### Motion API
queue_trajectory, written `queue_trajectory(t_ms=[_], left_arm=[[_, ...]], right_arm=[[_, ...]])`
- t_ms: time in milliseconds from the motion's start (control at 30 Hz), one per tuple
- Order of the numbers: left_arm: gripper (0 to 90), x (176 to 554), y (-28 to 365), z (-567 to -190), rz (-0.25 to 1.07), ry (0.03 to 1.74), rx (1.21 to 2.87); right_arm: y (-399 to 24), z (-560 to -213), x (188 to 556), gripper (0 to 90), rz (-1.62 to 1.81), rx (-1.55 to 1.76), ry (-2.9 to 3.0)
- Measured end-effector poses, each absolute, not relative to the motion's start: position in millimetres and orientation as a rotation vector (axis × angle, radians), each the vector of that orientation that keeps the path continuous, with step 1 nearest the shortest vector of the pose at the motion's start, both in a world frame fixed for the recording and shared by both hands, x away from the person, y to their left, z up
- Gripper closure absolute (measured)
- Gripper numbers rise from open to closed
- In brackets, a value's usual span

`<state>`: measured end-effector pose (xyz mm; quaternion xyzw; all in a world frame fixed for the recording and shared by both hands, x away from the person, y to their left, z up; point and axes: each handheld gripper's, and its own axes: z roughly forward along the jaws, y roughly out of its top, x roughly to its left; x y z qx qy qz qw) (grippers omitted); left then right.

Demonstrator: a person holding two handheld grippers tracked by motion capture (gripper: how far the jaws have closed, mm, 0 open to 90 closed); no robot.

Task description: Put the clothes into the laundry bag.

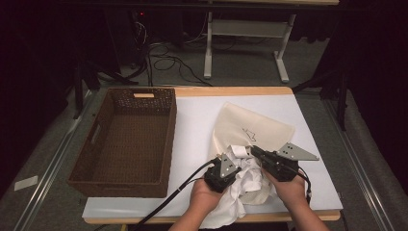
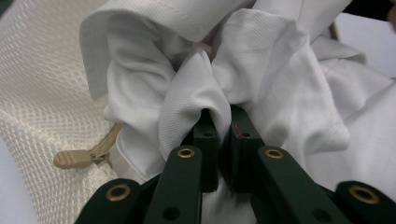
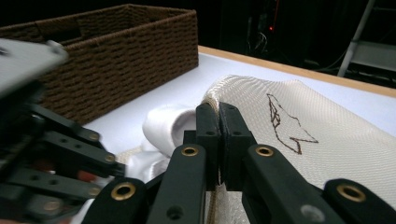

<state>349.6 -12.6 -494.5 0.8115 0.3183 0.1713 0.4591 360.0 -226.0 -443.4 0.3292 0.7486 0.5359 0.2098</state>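
**White cloth going into mesh bag at the table's near edge**

The white garment (image 1: pixel 245 185) is lying bunched at the near edge of the table (image 1: pixel 192 120), its lower part hanging over that edge between the person's hands. Its upper folds are sitting at the mouth of the cream mesh bag (image 1: pixel 250 127), which is spreading away toward the far right of the table; a tan cord end (image 2: pixel 70 159) is lying on the mesh just beside the cloth.

The left gripper (image 2: pixel 218 122) is clenching a fold of the white garment, the fabric puckering between its jaws. The right gripper (image 3: pixel 217 122) is pinching the rim of the mesh bag, jaws pressed together on the edge.

The two grippers are working close together, nearly touching. To the left, a bare strip of white tabletop is separating the cloth from the brown wicker basket (image 1: pixel 166 144), which is standing along the table's left edge. Beyond the bag, the far part of the table is lying open.
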Motion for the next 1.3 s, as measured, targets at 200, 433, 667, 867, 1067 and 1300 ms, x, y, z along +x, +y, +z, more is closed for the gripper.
queue_trajectory(t_ms=[200,433,667,867,1067,1300], left_arm=[[82.8,363,-23,-500,0.413,0.839,2.085],[69.6,357,-10,-500,0.411,0.84,1.967],[47.6,338,12,-492,0.441,0.895,1.822],[32.7,331,19,-479,0.502,0.886,1.693],[35.1,347,2,-459,0.496,0.845,1.707],[76.5,355,-12,-469,0.441,0.838,1.795]], right_arm=[[-225,-440,355,89.5,1.509,0.88,2.074],[-226,-440,355,89.4,1.504,0.877,2.068],[-227,-443,356,89.4,1.502,0.88,2.072],[-227,-443,355,89.4,1.494,0.878,2.072],[-227,-442,355,89.4,1.498,0.88,2.074],[-226,-444,357,89.4,1.489,0.896,2.077]])
